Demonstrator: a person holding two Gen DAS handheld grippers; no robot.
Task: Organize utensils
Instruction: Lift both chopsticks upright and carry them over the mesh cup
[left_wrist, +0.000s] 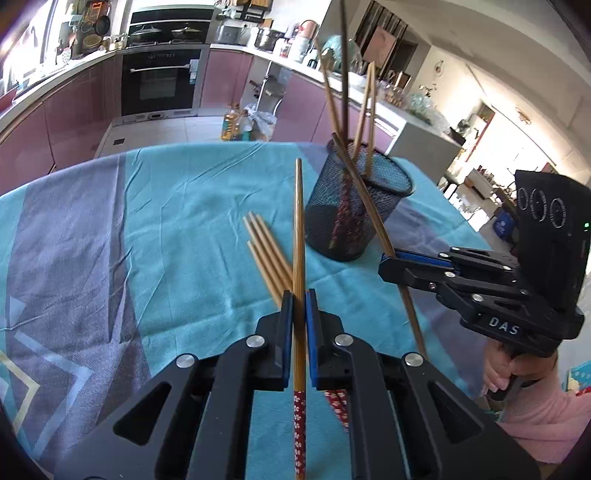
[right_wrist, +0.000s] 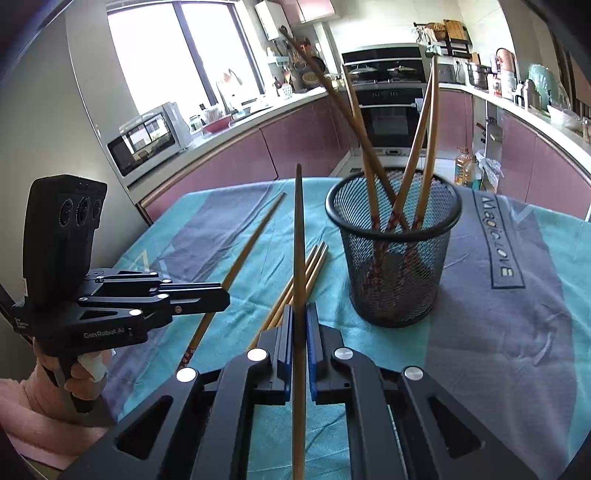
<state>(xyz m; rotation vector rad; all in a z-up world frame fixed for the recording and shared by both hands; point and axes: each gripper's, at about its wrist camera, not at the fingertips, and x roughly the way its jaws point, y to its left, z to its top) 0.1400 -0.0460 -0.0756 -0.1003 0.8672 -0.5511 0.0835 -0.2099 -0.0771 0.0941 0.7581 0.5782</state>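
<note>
Bamboo chopsticks are the task's things. Left gripper (left_wrist: 299, 295) has its jaws clenched on one chopstick (left_wrist: 298, 229), gripped partway along; the plain tip points ahead toward the holder and the red patterned end trails back under the gripper. Right gripper (right_wrist: 300, 310) is likewise clamped on a second chopstick (right_wrist: 298, 236), tip forward. Both sticks appear to be off the cloth, though the fisheye makes the clearance hard to judge.

Black mesh holder (right_wrist: 393, 254) stands upright just ahead and right of the held tips. Four chopsticks (right_wrist: 373, 147) already lean inside it, patterned ends down and plain tips fanned above the rim. That probably explains the grip partway along each shaft: enough free length to steer over the rim and drop in.

Loose chopsticks (left_wrist: 266, 254) lie bundled flat on the tabletop (left_wrist: 166, 206), between the grippers and the holder, not yet sorted. The tabletop wears a teal and grey cloth; a kitchen with an oven and counters sits behind.

Judged stage: midway, two sticks in hand and several left. Next move needs each stick tilted more upright over the opening. Risk: hitting the leaning sticks or tipping the light holder.
</note>
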